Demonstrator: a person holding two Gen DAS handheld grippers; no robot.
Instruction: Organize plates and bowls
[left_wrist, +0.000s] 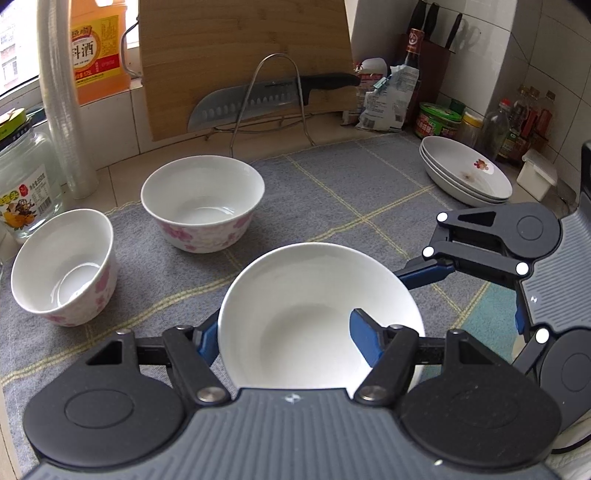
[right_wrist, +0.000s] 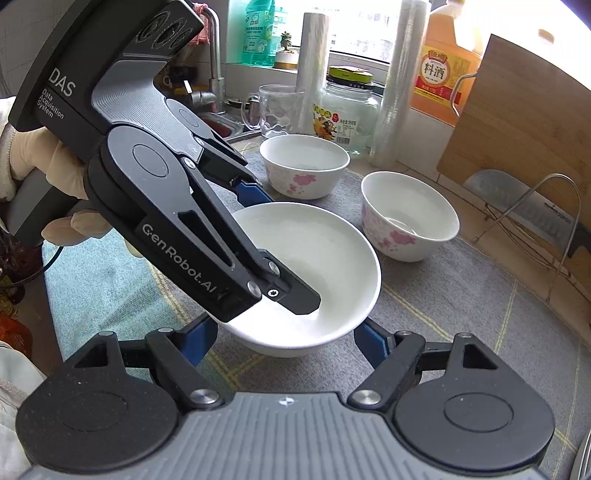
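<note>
A plain white bowl (left_wrist: 310, 317) sits on the grey cloth; it also shows in the right wrist view (right_wrist: 325, 266). My left gripper (left_wrist: 284, 332) straddles its near-left wall, one finger inside and one outside, apparently closed on the wall. My right gripper (right_wrist: 284, 336) is open, its blue fingers on either side of the bowl's base, not touching. Two flowered bowls stand beyond: a tilted one (left_wrist: 62, 266) at the left and an upright one (left_wrist: 203, 206). Stacked white plates (left_wrist: 465, 173) lie at the far right.
A knife (left_wrist: 258, 99) rests on a wire rack before a wooden board (left_wrist: 243, 55). Jars, bottles and a roll of cups (left_wrist: 62, 110) line the counter's back. A glass jar (left_wrist: 22, 184) stands at the left. A sink (right_wrist: 218, 122) lies far left.
</note>
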